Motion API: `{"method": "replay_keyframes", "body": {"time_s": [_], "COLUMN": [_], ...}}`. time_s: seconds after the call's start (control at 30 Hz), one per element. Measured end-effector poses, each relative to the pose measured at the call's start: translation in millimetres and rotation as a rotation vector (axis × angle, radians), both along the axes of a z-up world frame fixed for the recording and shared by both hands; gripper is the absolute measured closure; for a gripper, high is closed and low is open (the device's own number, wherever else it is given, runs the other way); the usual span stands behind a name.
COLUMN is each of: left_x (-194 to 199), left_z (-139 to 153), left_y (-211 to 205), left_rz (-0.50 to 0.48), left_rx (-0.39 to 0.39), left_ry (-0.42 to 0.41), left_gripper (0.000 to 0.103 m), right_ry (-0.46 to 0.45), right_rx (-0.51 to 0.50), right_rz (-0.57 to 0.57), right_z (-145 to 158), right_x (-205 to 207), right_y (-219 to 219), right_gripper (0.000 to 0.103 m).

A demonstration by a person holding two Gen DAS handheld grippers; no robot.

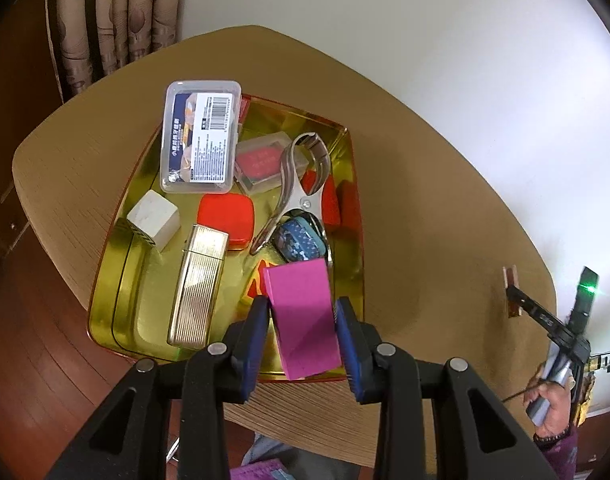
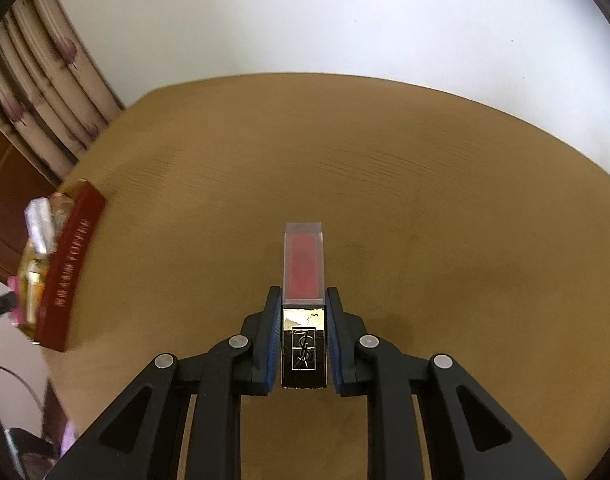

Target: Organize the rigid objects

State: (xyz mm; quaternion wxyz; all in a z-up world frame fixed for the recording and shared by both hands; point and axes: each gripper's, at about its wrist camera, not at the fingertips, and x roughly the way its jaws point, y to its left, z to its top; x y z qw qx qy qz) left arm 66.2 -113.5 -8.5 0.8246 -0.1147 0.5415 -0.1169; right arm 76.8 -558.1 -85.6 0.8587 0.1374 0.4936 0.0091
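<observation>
My left gripper is shut on a magenta block and holds it over the near right corner of a gold tin tray with red outer walls. In the tray lie a clear plastic box, a white cube, a red tin, a gold ribbed lighter case, a metal clip and a blue patterned roll. My right gripper is shut on a lip gloss tube with a gold cap, above the bare table. The right gripper also shows in the left wrist view.
The round wooden table stands against a white wall. The tray shows blurred at the left edge of the right wrist view. Curtains hang behind the table. Dark wooden floor lies to the left.
</observation>
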Motion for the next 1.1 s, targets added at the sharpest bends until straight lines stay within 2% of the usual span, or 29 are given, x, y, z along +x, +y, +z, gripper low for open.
{"method": "replay_keyframes", "body": {"time_s": [0.17,0.43,0.53,0.63,0.73,0.83,0.97,1.1], "left_x": [4,15,16,13,1,-11,-26,-33], "left_z": [-8,-21,-22,-19,-8,-2,1,1], "left_y": [0,5,8,18,38,54,68,72], "left_rz": [-0.015,-0.009,-0.020,-0.002,0.051,0.092,0.105,0.083], "left_rx": [0.030,0.116,0.122,0.099,0.043,0.032,0.052,0.144], "left_ry": [0.001,-0.011,-0.018,-0.021,-0.058,-0.085,-0.125,-0.186], "left_gripper": [0.069,0.068,0.068,0.068,0.068,0.066,0.064,0.064], "right_ry": [-0.055,-0.100,-0.116,-0.129,-0.139,-0.139,-0.106,-0.068], "right_rx": [0.055,0.094,0.121,0.153,0.192,0.243,0.289,0.297], "right_rz": [0.001,0.073,0.102,0.140,0.195,0.264,0.336,0.363], "right_z": [18,45,56,65,73,79,72,57], "right_x": [-15,-20,-20,-13,-5,4,22,34], "right_y": [16,58,73,98,131,169,224,261], "right_gripper": [0.085,0.085,0.085,0.085,0.085,0.085,0.085,0.085]}}
